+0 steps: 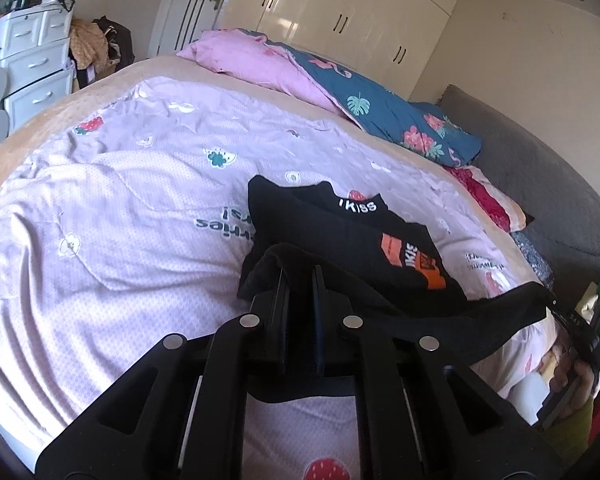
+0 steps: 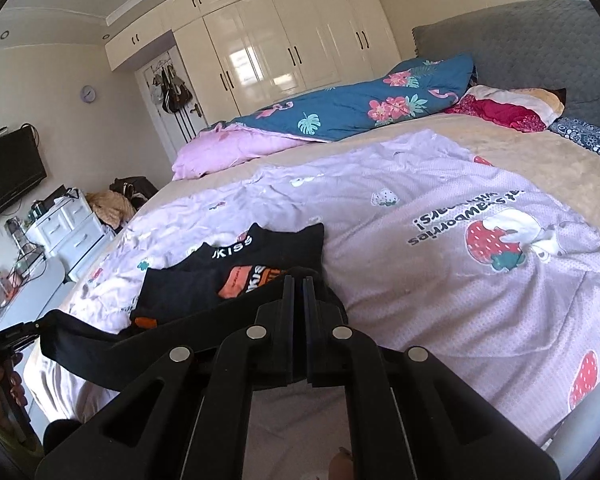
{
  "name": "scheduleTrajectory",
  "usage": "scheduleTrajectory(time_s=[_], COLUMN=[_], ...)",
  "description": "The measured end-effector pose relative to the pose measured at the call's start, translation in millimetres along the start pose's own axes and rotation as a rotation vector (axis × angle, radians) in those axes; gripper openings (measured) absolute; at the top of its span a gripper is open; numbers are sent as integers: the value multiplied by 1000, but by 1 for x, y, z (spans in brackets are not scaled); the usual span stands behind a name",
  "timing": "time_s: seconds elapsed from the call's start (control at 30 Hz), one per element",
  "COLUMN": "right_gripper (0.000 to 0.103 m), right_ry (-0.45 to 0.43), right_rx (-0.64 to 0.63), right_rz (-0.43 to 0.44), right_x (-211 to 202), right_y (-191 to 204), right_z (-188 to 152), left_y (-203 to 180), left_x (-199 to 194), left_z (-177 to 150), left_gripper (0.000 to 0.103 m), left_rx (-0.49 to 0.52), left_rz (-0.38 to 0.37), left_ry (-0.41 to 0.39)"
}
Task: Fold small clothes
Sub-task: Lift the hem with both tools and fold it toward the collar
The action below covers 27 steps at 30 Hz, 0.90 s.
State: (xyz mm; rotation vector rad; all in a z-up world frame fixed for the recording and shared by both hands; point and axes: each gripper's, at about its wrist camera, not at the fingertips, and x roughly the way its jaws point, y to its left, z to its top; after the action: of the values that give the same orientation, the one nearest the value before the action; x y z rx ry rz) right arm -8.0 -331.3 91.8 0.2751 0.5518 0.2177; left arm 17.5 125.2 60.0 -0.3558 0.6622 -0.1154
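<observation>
A black garment [image 1: 340, 236] with orange print and white "KISS" lettering is spread on the lilac strawberry-print sheet [image 1: 120, 200] near the front edge of the bed. Its near hem is lifted off the sheet and stretched between the two grippers.

In the left wrist view, the left gripper [image 1: 300, 276] is seen with its fingers drawn close together, and a fold of the black fabric is pinched between them. The hem runs from there to the right, where it is clamped by the right gripper [image 1: 556, 304] at the edge of the picture.

In the right wrist view, the right gripper [image 2: 299, 280] is shown with its fingers nearly touching, and black cloth is held at the tips. The taut band of fabric is carried leftward to the left gripper [image 2: 32, 326], which is held by a hand [image 2: 4, 392].

Beyond the garment, a wide stretch of sheet is laid over a beige blanket [image 2: 540, 160]. At the far side of the bed a pink and blue floral quilt [image 1: 340, 84] is bunched, with a red pillow [image 2: 504, 114] beside it against the grey headboard [image 2: 540, 48]. Cream wardrobes [image 2: 280, 44] are ranged along the back wall. White drawers [image 1: 32, 60] and a heap of clothes [image 1: 96, 44] are set beside the bed, and a dark television [image 2: 8, 172] is mounted on the wall.
</observation>
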Motion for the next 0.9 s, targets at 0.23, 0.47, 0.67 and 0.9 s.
scheduleTrajectory(time_s=[0.23, 0.47, 0.67, 0.9], right_gripper=[3, 3, 3, 3], right_ry=[-4, -11, -17, 1], right_rx=[17, -1, -4, 6], right_rz=[-12, -41, -72, -108], right_x=[25, 54, 84, 131], right_y=[2, 7, 7, 7], right_z=[18, 39, 56, 73], left_y=[5, 12, 17, 24], left_x=[19, 44, 69, 107], left_z=[20, 41, 51, 68], left_gripper=[3, 3, 3, 3], left_rx=[-44, -84, -115, -130], left_rz=[7, 28, 44, 89], left_ry=[-27, -41, -30, -3])
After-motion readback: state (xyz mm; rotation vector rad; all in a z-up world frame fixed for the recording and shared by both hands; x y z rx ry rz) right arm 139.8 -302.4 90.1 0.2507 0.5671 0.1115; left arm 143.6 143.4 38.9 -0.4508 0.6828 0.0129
